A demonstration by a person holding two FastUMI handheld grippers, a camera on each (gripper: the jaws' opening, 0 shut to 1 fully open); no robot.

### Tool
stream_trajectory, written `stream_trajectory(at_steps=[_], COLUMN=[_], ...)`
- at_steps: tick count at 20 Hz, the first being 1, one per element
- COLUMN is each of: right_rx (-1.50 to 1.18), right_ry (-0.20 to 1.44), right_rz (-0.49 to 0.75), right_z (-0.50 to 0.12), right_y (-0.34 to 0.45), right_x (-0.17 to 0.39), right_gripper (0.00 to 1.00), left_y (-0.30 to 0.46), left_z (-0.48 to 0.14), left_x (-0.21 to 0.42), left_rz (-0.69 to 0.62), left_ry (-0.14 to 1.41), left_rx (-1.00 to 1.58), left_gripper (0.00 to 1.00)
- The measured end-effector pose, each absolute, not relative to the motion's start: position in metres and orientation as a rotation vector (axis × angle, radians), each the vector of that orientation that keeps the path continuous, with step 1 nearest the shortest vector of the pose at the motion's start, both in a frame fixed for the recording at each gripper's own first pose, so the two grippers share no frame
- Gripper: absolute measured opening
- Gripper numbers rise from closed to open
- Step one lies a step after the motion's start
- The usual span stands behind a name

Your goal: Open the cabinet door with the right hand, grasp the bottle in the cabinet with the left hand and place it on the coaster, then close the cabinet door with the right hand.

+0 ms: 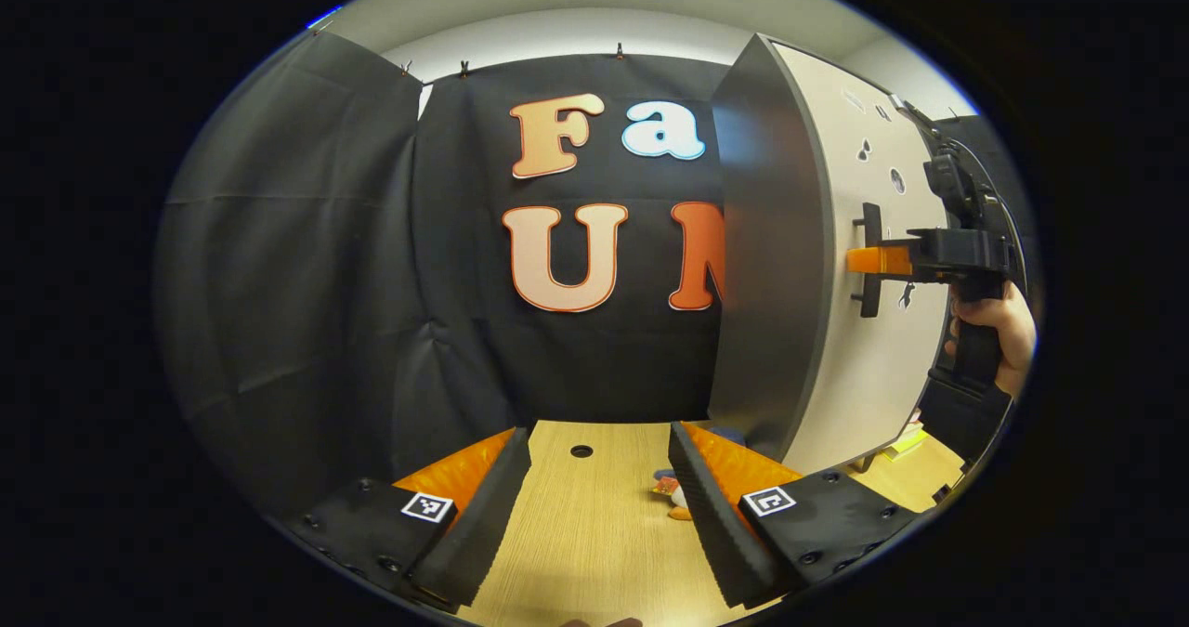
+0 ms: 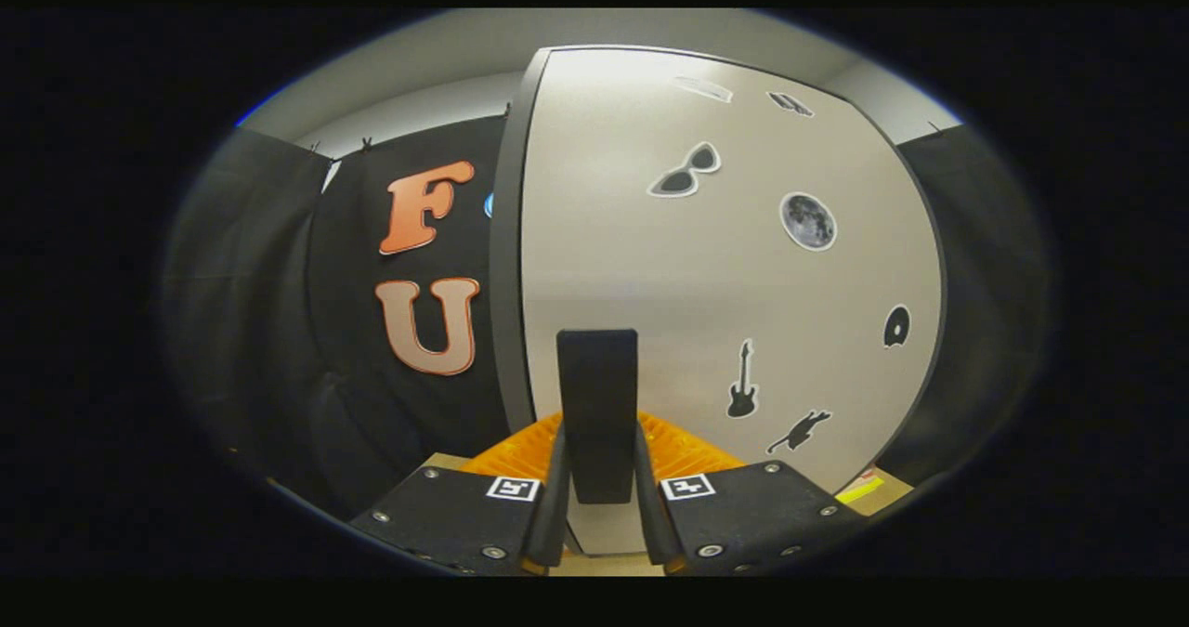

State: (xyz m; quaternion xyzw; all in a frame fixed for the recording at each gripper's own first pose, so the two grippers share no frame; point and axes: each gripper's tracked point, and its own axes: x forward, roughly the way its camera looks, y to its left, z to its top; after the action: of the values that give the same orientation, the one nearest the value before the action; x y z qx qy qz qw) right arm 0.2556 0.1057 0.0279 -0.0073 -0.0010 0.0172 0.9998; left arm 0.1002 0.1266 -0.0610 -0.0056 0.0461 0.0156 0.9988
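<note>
In the right gripper view we see the right gripper (image 2: 599, 506) clamped on the black handle (image 2: 597, 404) of the cabinet door (image 2: 725, 274); in the left gripper view the left gripper (image 1: 599, 506) hangs with fingers spread wide, holding nothing, over the wooden table (image 1: 594, 534) left of that door; a small toy (image 1: 672, 495) lies near the cabinet's foot.

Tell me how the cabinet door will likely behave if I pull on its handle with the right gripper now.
The cabinet door looks like a rigid flat panel, so it should probably swing as one piece without flexing. The handle is a stiff vertical bar sitting between the right gripper fingers, so slipping seems unlikely. The tall cabinet might rock under a hard pull.
</note>
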Motion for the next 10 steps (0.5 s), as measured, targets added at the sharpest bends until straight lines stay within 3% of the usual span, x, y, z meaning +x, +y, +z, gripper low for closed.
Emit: stream_trajectory(at_steps=[4, 10], right_rx=[0.010, 0.021], right_ry=[0.006, 0.017], right_rz=[0.064, 0.075], right_z=[0.028, 0.026], right_y=[0.105, 0.099], right_x=[0.251, 0.229], right_gripper=[0.24, 0.22], left_y=[0.119, 0.093], left_z=[-0.055, -0.046], left_x=[0.096, 0.058], left_rz=[0.030, 0.028], left_ry=[0.084, 0.075], left_rx=[-0.003, 0.019], left_gripper=[0.99, 0.99])
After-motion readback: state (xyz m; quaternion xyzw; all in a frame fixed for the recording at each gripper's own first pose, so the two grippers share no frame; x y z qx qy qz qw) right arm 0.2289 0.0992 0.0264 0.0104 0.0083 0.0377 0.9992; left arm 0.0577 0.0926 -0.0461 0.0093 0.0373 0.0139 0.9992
